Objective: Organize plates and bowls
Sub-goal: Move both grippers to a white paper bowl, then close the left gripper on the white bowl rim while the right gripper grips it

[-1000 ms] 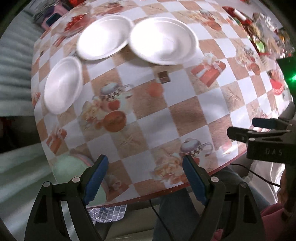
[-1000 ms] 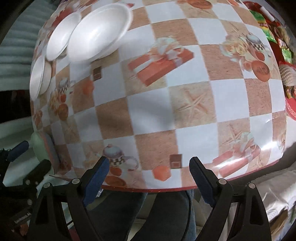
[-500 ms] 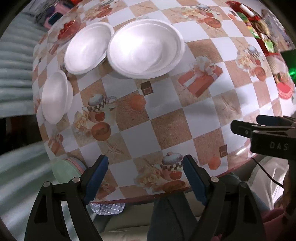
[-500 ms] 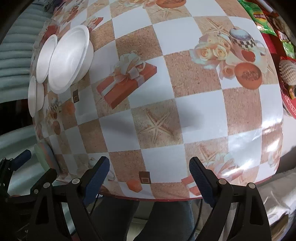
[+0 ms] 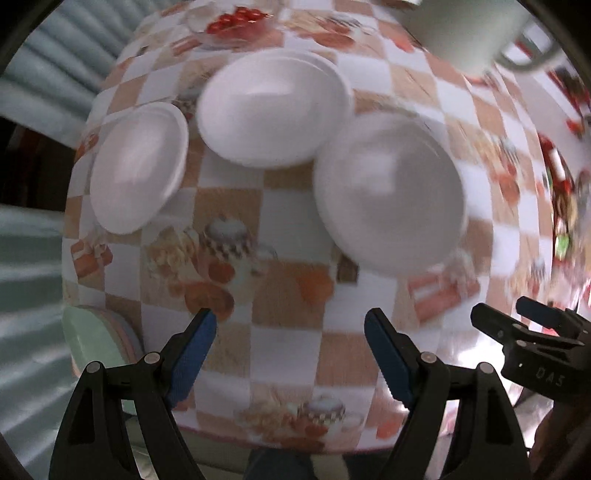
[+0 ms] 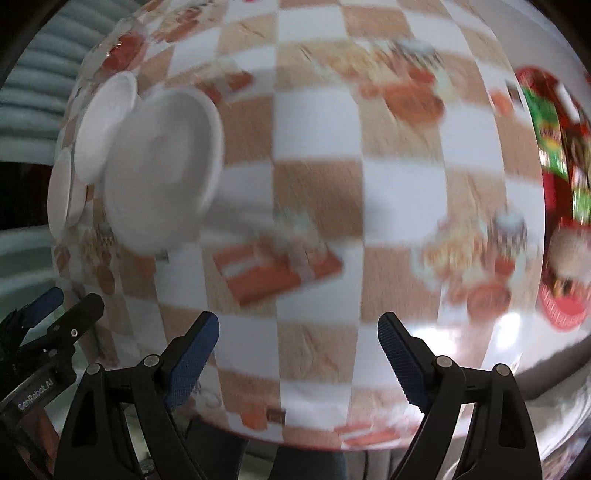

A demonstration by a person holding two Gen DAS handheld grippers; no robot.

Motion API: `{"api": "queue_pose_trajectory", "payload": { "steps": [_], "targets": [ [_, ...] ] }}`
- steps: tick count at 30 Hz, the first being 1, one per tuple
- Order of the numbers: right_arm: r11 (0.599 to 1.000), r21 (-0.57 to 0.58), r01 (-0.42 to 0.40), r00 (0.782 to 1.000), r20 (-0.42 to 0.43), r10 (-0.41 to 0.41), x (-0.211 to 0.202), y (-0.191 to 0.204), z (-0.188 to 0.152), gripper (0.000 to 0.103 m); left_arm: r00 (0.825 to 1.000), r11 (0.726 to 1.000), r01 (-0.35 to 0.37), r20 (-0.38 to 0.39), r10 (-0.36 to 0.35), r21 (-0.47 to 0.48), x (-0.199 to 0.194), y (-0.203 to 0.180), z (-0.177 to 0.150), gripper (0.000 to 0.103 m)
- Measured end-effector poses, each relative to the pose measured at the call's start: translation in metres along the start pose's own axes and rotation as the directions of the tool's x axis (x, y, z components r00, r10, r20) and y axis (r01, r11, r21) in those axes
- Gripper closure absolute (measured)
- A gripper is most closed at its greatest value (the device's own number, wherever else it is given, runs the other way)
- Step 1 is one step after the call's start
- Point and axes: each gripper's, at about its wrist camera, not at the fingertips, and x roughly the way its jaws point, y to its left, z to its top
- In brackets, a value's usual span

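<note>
The left gripper point(image 5: 290, 330) hangs over the near part of the desk with its blue-padded fingers point(image 5: 192, 354) spread wide and nothing between them; under the gap lies only the checked tablecloth point(image 5: 284, 343), printed in white and tan squares with teapots, roses and gift boxes. The right gripper point(image 6: 297, 334) is likewise wide open and empty above the cloth, its fingers point(image 6: 400, 356) framing a bare white square near the desk's front edge. Beyond the left fingers, three white foam dishes sit on the cloth: a small bowl point(image 5: 138, 166) at the left, a larger plate point(image 5: 273, 107) behind and between, and a round bowl point(image 5: 389, 192) at the right whose rim seems to overlap the plate's edge, though motion blur makes the contact hard to judge. In the right wrist view the same three dishes crowd the far left of the desk, well apart from the right fingers. Past the plate stands a clear glass dish point(image 5: 232, 26) holding something red. At the desk's right edge lies a heap of red and green packets point(image 6: 561, 147). A pale green round object point(image 5: 99, 339) sits beside the desk's left front corner, below the cloth's edge. A pale ribbed surface point(image 5: 33, 243), perhaps a cushion or curtain, fills the left side of the room.
</note>
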Motion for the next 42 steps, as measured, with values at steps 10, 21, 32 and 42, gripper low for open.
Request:
{"api": "queue_pose_trajectory", "payload": {
  "steps": [10, 21, 32, 42],
  "targets": [
    [0.991, -0.105, 0.086, 0.994, 0.071, -0.079, 0.009, 0.038, 0.068, 0.014, 0.999, 0.996, 0.034, 0.015, -0.033, -0.076, 0.039, 0.013, 0.04, 0.018],
    [0.985, -0.134, 0.112, 0.992, 0.08, -0.101, 0.029, 0.043, 0.091, 0.014, 0.996, 0.992, 0.092, 0.017, -0.091, -0.081, 0.063, 0.002, 0.059, 0.018],
    [0.99, -0.143, 0.012, 1.0, 0.014, -0.01, 0.055, 0.06, 0.078, 0.078, 0.991, 0.99, 0.132, -0.012, -0.132, 0.045, 0.074, -0.029, 0.057, 0.077],
    [0.989, -0.145, -0.026, 0.995, -0.098, 0.012, 0.075, 0.059, -0.01, 0.078, 0.992, 0.979, 0.111, -0.084, -0.098, 0.174, 0.078, -0.04, -0.034, 0.077]
  ]
}}
